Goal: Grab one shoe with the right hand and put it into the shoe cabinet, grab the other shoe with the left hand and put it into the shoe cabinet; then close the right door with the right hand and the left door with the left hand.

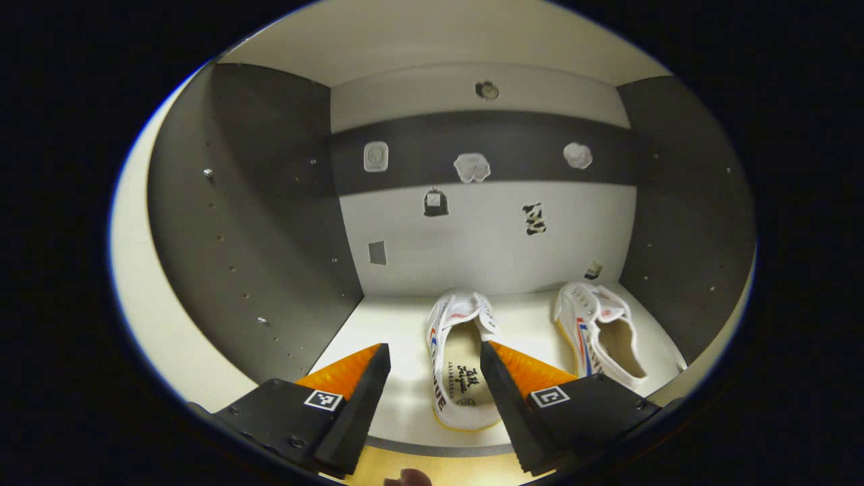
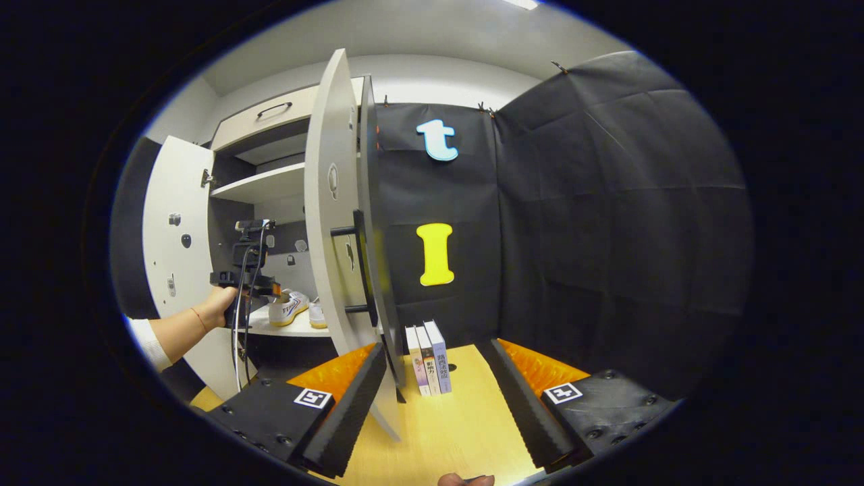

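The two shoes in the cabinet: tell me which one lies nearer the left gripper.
The shoe on the left, its heel lying between the open left gripper fingers. The other shoe sits off to the right by the cabinet's side wall.

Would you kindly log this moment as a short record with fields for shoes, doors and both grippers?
shoes: two white shoes, near shoe and far shoe, both on the cabinet shelf
right door: open
left door: open
left gripper: open, empty, before the near shoe
right gripper: open, empty, near the right door's edge

Black tool (image 1: pixel 432 378), orange-backed fingers (image 1: pixel 520 368)
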